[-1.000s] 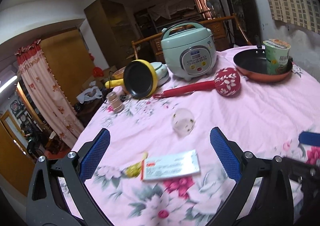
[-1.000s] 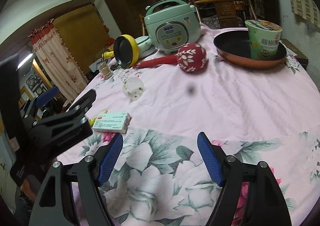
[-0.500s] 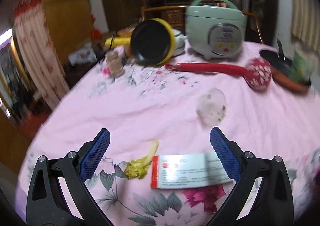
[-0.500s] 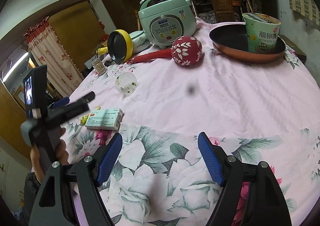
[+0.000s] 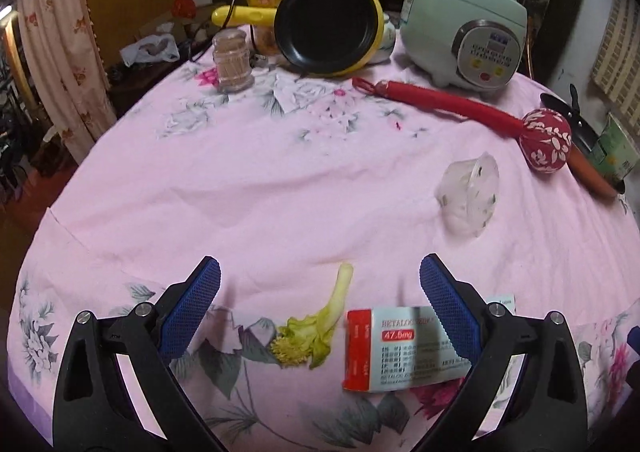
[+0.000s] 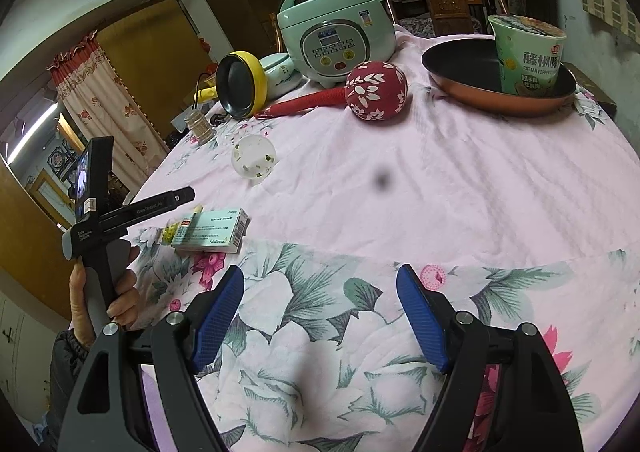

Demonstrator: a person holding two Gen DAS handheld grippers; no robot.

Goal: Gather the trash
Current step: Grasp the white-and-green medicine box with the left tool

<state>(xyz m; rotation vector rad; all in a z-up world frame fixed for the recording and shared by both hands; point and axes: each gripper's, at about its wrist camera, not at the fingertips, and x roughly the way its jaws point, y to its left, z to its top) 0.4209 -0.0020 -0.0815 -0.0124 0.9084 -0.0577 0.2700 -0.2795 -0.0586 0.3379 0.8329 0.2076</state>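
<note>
Where fingers (image 5: 452, 312) overlap, medicine box (image 5: 400, 352) half-hidden

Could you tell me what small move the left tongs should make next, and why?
Probably ease the left tongs down and slightly forward to straddle the yellow-green vegetable scrap. Their jaws stand open and empty just above it, while the red-and-white cardboard medicine box lies close beside it, partly under the right-hand finger, so centring matters.

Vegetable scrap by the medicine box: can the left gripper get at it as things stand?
Probably yes. The left gripper is open with the vegetable scrap lying between its fingers on the cloth, nothing on top. The medicine box lies close beside it and may get caught too.
</note>
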